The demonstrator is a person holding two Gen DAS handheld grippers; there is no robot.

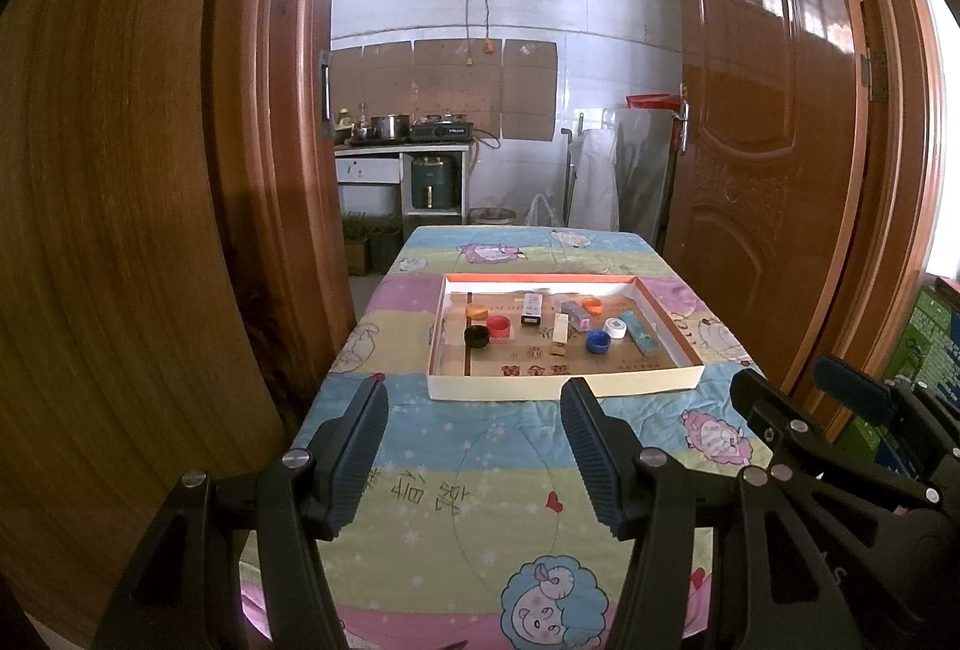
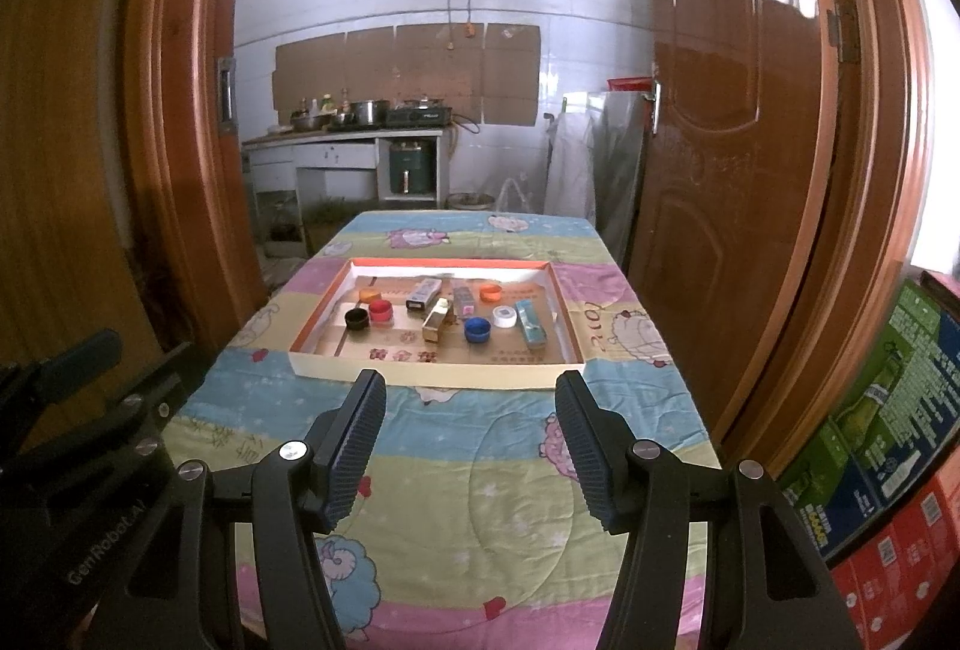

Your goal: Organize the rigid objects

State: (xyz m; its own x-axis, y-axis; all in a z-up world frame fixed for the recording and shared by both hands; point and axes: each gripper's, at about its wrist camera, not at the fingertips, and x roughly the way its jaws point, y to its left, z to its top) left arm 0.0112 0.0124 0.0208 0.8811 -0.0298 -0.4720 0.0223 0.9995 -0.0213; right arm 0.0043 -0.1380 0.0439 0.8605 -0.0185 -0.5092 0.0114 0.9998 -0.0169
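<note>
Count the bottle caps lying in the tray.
6. On the left: orange cap, red cap and black cap. On the right: second orange cap, blue cap and white cap. The small boxes might hide more.

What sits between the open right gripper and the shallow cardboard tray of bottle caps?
Only bare patterned quilt separates the right gripper from the shallow cardboard tray; the right wrist view shows it.

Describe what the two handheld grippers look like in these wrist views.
Both the left gripper and the right gripper are matte black, with angular linkage arms joined by round silver pins. The fingers carry dark blue ribbed pads. Faint lettering runs along the left gripper's body. No cables or sleeves show.
</note>
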